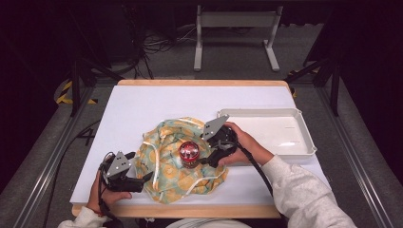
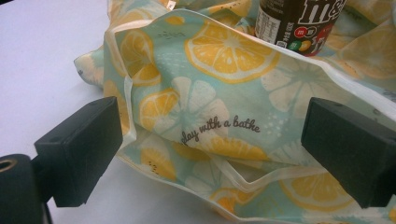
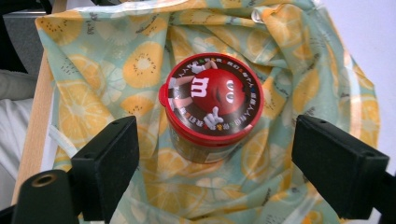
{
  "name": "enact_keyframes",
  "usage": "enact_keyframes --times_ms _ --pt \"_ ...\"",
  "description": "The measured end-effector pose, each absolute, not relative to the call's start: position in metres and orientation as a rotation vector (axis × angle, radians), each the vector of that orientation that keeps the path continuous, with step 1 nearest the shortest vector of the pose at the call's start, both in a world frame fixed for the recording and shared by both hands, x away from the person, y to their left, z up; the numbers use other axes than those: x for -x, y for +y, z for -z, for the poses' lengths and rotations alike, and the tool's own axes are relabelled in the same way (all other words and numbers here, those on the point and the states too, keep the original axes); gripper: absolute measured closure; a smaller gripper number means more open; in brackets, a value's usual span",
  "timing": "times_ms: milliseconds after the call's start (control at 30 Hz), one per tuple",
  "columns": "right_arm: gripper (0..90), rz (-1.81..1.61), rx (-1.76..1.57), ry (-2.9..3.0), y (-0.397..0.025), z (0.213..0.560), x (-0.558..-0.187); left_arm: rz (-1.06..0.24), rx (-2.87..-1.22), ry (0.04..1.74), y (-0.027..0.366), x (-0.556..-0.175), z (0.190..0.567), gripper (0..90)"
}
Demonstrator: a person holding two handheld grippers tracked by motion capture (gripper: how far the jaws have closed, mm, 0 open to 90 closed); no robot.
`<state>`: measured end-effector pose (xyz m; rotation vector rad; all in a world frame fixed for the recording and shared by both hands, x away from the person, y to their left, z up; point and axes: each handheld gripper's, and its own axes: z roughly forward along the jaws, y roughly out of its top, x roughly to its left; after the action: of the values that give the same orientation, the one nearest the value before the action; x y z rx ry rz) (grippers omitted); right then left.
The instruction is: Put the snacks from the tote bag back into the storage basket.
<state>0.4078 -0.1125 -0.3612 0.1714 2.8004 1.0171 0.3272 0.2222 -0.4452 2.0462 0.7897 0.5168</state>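
A lemon-print cloth bag (image 1: 166,161) lies crumpled on the white table cover (image 1: 142,104). An M&M's tub with a red lid (image 1: 189,153) stands upright on it. My right gripper (image 1: 209,159) is open just to the right of the tub; in the right gripper view the tub (image 3: 211,105) sits beyond the two spread jaws, on the cloth (image 3: 116,70). My left gripper (image 1: 142,183) is open at the bag's near-left edge. The left gripper view has the bag's white-trimmed hem (image 2: 210,135) between the jaws, and the tub's base (image 2: 299,23) at the top.
A white tray (image 1: 304,142) sits at the right of the table, beside the right hand. The table's wooden front edge (image 1: 190,211) runs close behind the left gripper. A metal stand (image 1: 235,21) and cables lie on the floor beyond the table.
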Motion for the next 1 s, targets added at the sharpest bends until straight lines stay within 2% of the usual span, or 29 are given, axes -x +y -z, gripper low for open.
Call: enact_keyframes --times_ms 1000 --pt "13.3 -0.816 -0.225 2.897 -0.065 0.377 -0.421 -0.519 -2.048 0.789 0.224 -0.325 0.446 6.0"
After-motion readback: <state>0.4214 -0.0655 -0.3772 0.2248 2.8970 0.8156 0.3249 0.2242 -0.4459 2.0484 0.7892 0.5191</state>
